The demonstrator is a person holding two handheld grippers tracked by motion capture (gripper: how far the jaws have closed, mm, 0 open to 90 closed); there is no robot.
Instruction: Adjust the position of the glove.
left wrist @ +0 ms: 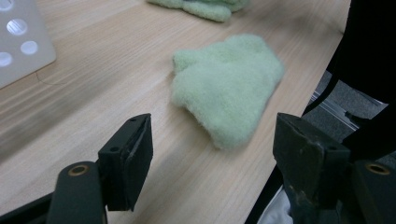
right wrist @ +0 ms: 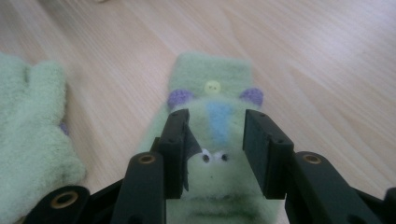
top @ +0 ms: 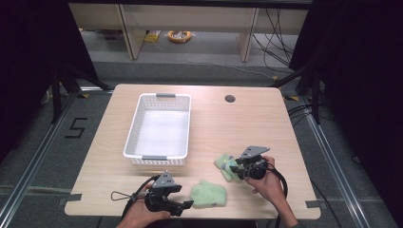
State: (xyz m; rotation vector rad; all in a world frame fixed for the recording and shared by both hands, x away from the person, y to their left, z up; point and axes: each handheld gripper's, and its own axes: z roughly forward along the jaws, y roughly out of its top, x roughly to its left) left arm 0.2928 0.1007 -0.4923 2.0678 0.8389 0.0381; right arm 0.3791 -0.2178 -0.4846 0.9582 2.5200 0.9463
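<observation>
Two fuzzy green mittens lie on the wooden table (top: pixel 214 118). The plain-looking one (top: pixel 209 194) (left wrist: pixel 229 84) rests near the front edge. My left gripper (top: pixel 189 204) (left wrist: pixel 212 123) is open just short of it, with its jaws wide apart and touching nothing. The second mitten (top: pixel 223 164) (right wrist: pixel 212 98) shows a face with a blue stripe, purple ears and a yellow button. My right gripper (top: pixel 236 167) (right wrist: pixel 215 119) is over its face end, jaws partly apart with the fabric between them, not visibly pinched.
A white perforated basket (top: pixel 135 137) (left wrist: pixel 18 42) stands empty at the middle left of the table. A round cable hole (top: pixel 230 99) sits at the back right. The table's front edge runs right beside the plain mitten.
</observation>
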